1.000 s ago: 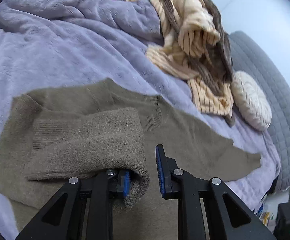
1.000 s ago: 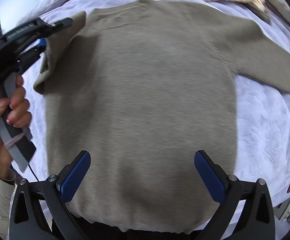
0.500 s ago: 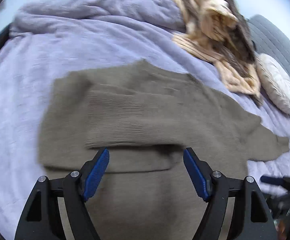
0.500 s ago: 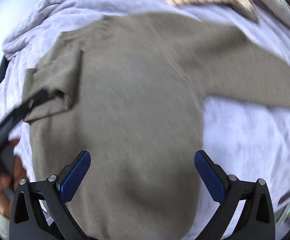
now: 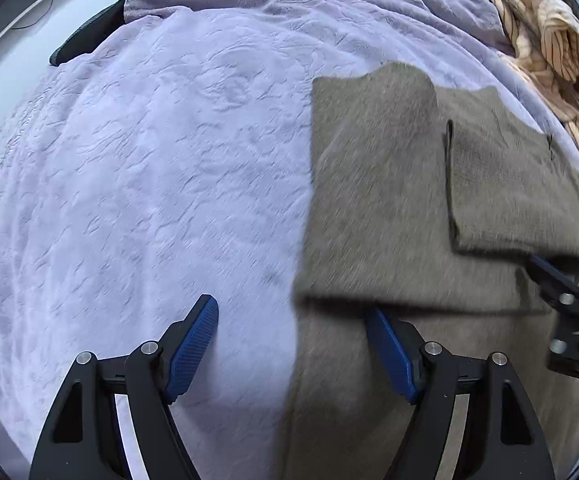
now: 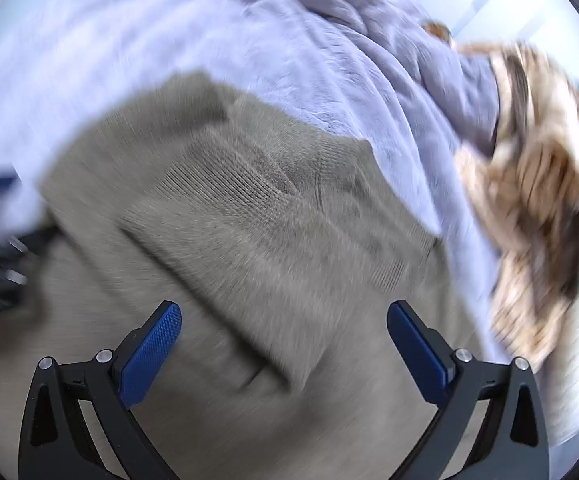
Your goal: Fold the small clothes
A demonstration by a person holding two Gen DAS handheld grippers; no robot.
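Observation:
An olive-brown knit sweater [image 5: 373, 184] lies flat on the lilac blanket [image 5: 149, 184], with one sleeve [image 5: 505, 196] folded back across its body. My left gripper [image 5: 291, 308] hangs open over the sweater's left edge, one finger above the blanket and the other at the fold. Nothing is gripped. The right wrist view is blurred. In it my right gripper [image 6: 283, 308] stands wide over the sweater [image 6: 249, 240], its jaws closing a little. The folded sleeve lies below the gap and the pads are clear of it. The right gripper's fingers [image 5: 561, 292] show at the left view's right edge.
A beige-and-brown striped throw [image 5: 549, 40] is heaped at the far right of the bed. A dark chair arm [image 5: 85, 36] and a monitor [image 5: 13, 4] stand beyond the bed's far left. The blanket spreads wide to the left of the sweater.
My left gripper let go of the sleeve cuff, opened, and slid to the sweater's left edge. My right gripper swung and rolled from the hem to over the folded sleeve.

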